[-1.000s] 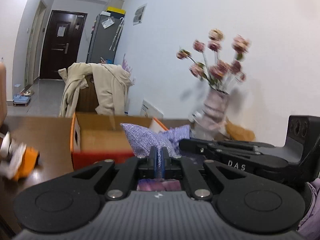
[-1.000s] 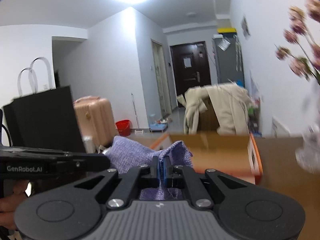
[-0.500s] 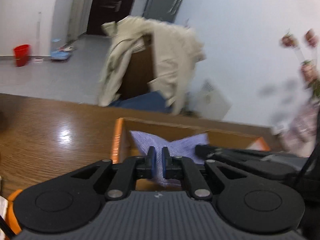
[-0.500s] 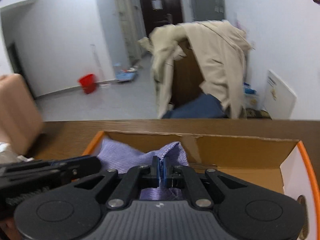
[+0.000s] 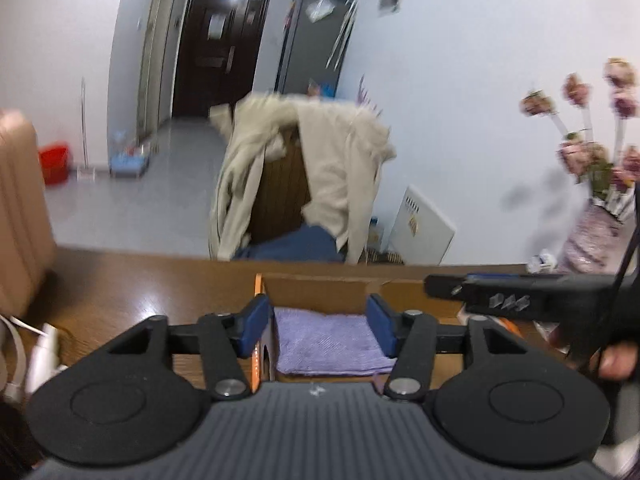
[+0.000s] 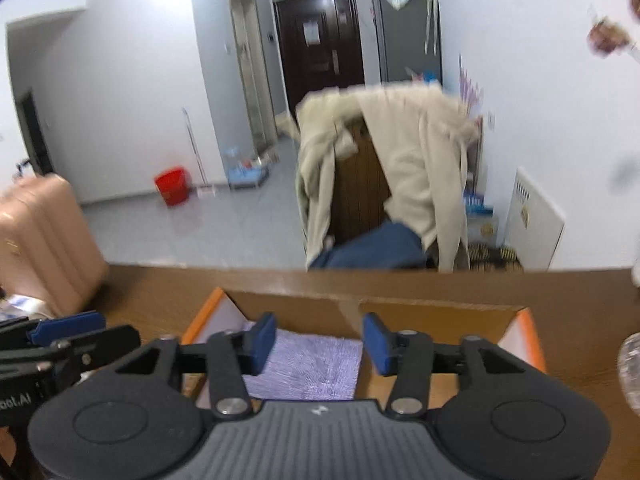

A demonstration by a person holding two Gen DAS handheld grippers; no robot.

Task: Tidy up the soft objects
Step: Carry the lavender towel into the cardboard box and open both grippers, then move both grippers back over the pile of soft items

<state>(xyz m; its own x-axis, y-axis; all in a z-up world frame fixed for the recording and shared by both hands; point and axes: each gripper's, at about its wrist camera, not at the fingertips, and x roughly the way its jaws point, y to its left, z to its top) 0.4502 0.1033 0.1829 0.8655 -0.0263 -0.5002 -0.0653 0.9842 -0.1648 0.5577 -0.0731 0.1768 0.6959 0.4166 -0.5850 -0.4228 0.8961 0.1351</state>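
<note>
Lilac cloth (image 5: 328,340) lies in the box (image 6: 436,314) (tools parted).

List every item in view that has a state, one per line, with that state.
Purple cloth: folded flat, lying inside the box, released.
Cardboard box: open-topped, standing on the table.
Left tool: open, jaws just opened, gripping nothing.
Right tool: open, jaws just opened, gripping nothing.
Beige coat: draped over a chair.
Dark door: closed.
</note>
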